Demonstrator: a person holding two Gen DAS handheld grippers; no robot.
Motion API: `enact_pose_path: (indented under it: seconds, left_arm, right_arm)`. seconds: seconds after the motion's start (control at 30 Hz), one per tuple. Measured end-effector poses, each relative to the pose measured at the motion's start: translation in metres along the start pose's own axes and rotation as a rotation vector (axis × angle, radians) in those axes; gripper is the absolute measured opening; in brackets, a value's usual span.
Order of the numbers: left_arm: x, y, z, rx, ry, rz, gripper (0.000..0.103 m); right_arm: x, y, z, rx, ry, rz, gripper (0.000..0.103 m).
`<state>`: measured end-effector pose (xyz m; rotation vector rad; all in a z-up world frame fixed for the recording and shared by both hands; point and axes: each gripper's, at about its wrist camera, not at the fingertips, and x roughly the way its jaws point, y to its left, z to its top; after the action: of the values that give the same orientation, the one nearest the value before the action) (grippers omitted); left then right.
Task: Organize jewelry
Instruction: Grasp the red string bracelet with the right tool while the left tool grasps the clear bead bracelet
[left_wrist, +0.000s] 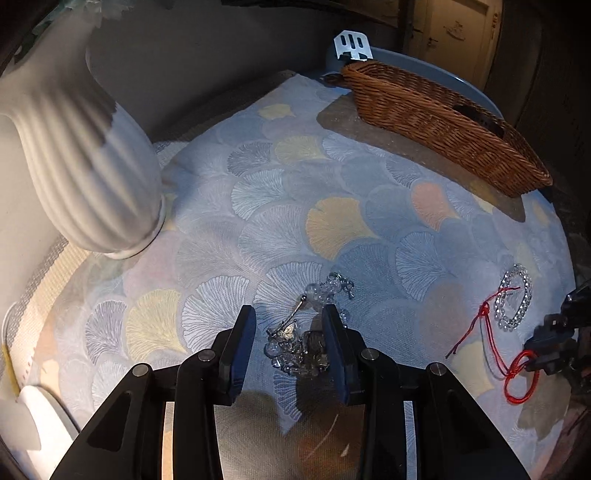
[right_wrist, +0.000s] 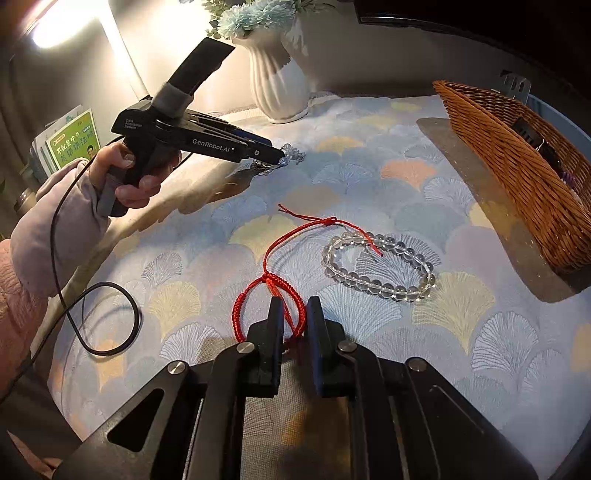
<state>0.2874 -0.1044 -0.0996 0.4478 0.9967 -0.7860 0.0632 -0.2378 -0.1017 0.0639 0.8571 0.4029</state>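
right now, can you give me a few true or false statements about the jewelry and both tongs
1. The left tongs straddle a pile of clear beads and metal charms. True.
2. The right tongs are clamped on the clear bead bracelet. False: they are open around the red cord bracelet's loop.
3. The bead bracelet is inside the wicker basket. False: it lies on the patterned cloth.
4. A white ribbed vase stands at the cloth's far edge. True.
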Motion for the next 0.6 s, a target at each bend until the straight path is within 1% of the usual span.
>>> enact_pose_path:
  seconds: [0.03, 0.07, 0.13, 0.2, 0.23, 0.27, 0.33, 0.4, 0.5, 0.53, 0.57, 0.6]
  left_arm:
    - [0.0, -0.001, 0.0, 0.002, -0.016, -0.006, 0.024]
    - [0.0, -0.002, -0.001, -0.001, -0.024, -0.015, 0.012]
    - [0.001, -0.005, -0.001, -0.012, -0.038, -0.022, 0.011]
    - [-0.002, -0.005, -0.002, -0.042, -0.06, -0.03, 0.007]
    - [-0.008, -0.003, -0.003, -0.066, -0.08, -0.049, 0.004]
    - [-0.017, -0.002, -0.004, -0.09, -0.105, -0.067, 0.002]
    - [-0.037, 0.0, -0.007, -0.133, -0.165, -0.1, 0.001]
    - [-0.06, -0.003, -0.012, -0.148, -0.221, -0.12, 0.001]
    - [-0.084, -0.007, -0.017, -0.158, -0.253, -0.092, 0.001]
    - [-0.086, -0.009, -0.016, -0.162, -0.247, -0.064, 0.002]
    - [-0.085, -0.009, -0.015, -0.165, -0.226, -0.028, 0.003]
    - [-0.08, -0.008, -0.015, -0.168, -0.194, -0.006, 0.005]
  right_arm:
    - [0.0, 0.001, 0.0, -0.003, 0.0, -0.003, 0.016]
    - [0.0, 0.001, 0.0, -0.006, 0.0, -0.007, 0.016]
    - [0.0, 0.003, 0.0, -0.018, 0.001, -0.02, 0.016]
    - [0.0, 0.007, 0.0, -0.033, -0.003, -0.029, 0.016]
    - [0.0, 0.008, -0.001, -0.04, -0.005, -0.026, 0.011]
    - [0.0, 0.01, -0.001, -0.045, -0.007, -0.022, 0.007]
    - [-0.004, 0.011, -0.002, -0.053, -0.029, -0.026, 0.007]
    - [-0.007, 0.01, -0.003, -0.044, -0.043, -0.024, 0.007]
    - [-0.008, 0.003, -0.003, -0.007, -0.047, 0.012, 0.007]
    - [-0.008, 0.001, -0.004, 0.002, -0.049, 0.027, 0.007]
    - [-0.008, 0.0, -0.004, 0.009, -0.047, 0.039, 0.007]
    - [-0.007, -0.001, -0.004, 0.015, -0.045, 0.044, 0.007]
